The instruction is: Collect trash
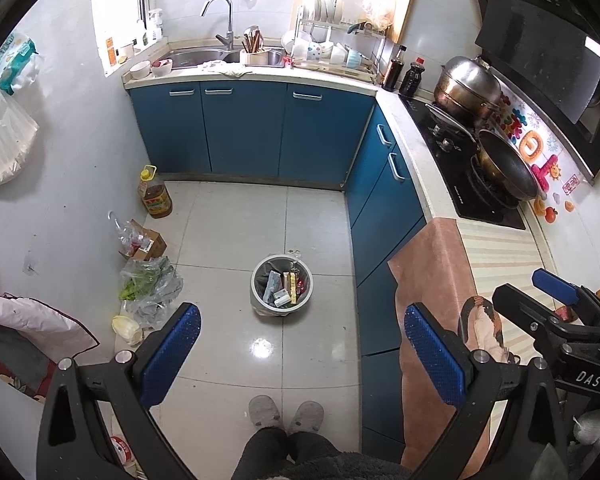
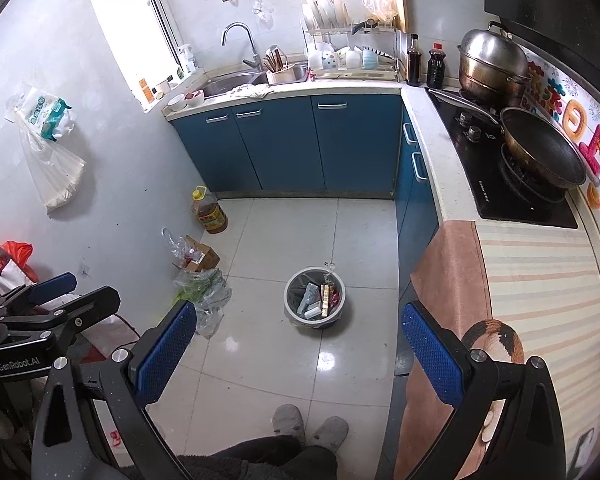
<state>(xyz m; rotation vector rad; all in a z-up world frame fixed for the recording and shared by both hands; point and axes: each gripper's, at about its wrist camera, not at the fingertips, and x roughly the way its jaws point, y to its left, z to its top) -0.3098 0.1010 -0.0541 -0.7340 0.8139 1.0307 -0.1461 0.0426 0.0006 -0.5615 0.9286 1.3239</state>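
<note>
Both hand-held grippers hang high over a tiled kitchen floor, pointing down. The left gripper (image 1: 300, 356) has its blue-padded fingers spread wide, nothing between them. The right gripper (image 2: 298, 354) is likewise spread and empty, and sits just to the right of the left one.

Ahead of both grippers, well below them, a small round trash bin (image 1: 282, 290) stands on the floor, holding several wrappers or small boxes; they are too small to name. Left of the grippers, by the wall, lie crumpled plastic bags (image 1: 150, 286), a cardboard box (image 1: 148, 242) and an oil bottle (image 1: 155, 194). To the right runs a cloth-covered counter (image 2: 540, 280). The person's slippers (image 1: 286, 414) show below.
</note>
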